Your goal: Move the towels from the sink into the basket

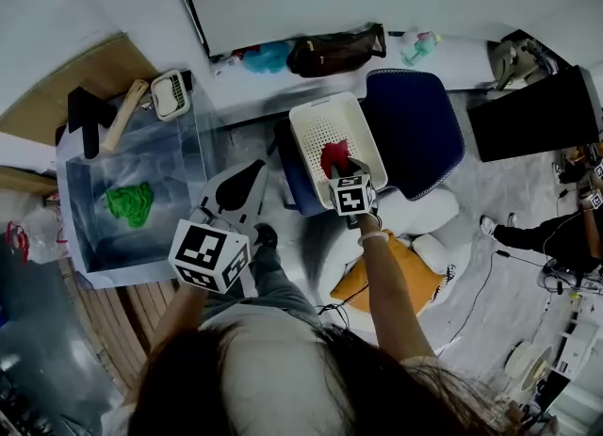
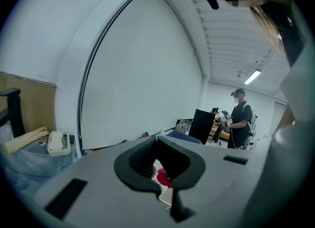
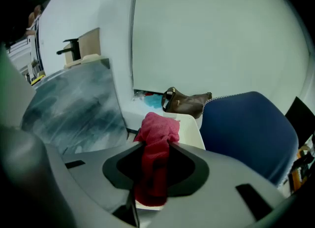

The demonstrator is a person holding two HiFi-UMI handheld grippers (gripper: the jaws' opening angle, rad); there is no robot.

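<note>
right gripper [image 1: 350, 168]: my jaws pinch the red towel [image 1: 333, 156] and tilt steeply down over the basket [image 1: 316, 121].
red towel: bunched above the tips of my right jaws, with a tail hanging down between the pads. It sits over the near right part of the basket; I cannot tell whether it touches the basket floor.
left gripper [image 2: 158, 139]: my jaws are pressed together at the tips with nothing between them. It is held near level, between the sink [image 1: 80, 236] and the basket.
green towel [image 1: 129, 204]: crumpled on the sink floor, left of my left gripper and well apart from it.
sink: clear-walled box at the left, with a black tap [image 1: 85, 120] at its far left edge.
basket: white with a perforated floor, right of the sink.
chair [image 1: 419, 128]: blue, just right of the basket.
bag [image 1: 334, 51]: brown, on the white ledge beyond the basket.
background: a person [image 2: 241, 117] stands far off in the left gripper view, beside a dark panel [image 2: 202, 124].
</note>
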